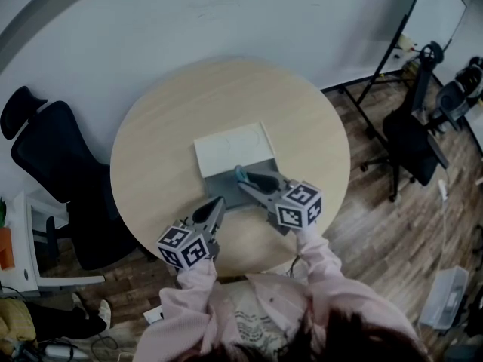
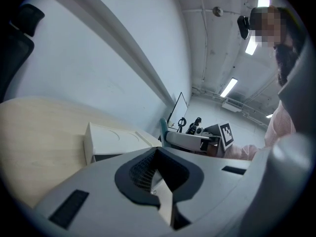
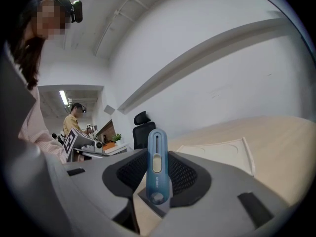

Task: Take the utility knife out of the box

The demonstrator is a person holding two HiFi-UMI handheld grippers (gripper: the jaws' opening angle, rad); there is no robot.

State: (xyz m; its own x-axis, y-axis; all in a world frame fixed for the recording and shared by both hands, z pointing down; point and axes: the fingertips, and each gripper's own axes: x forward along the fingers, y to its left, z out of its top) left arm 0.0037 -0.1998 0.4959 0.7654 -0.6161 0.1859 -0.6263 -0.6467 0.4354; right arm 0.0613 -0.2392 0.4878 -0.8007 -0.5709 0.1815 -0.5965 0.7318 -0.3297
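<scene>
A blue utility knife stands upright between the jaws of my right gripper, which is shut on it. In the head view the knife and the right gripper hang just above the grey base of the white box, whose lid lies open behind it. My left gripper hovers at the box's near left corner, shut with nothing in it. The left gripper view shows the box ahead and the right gripper beside it.
The box sits mid-way on a round wooden table. Black office chairs stand at the left and right on the wood floor. Another person stands far off in the right gripper view.
</scene>
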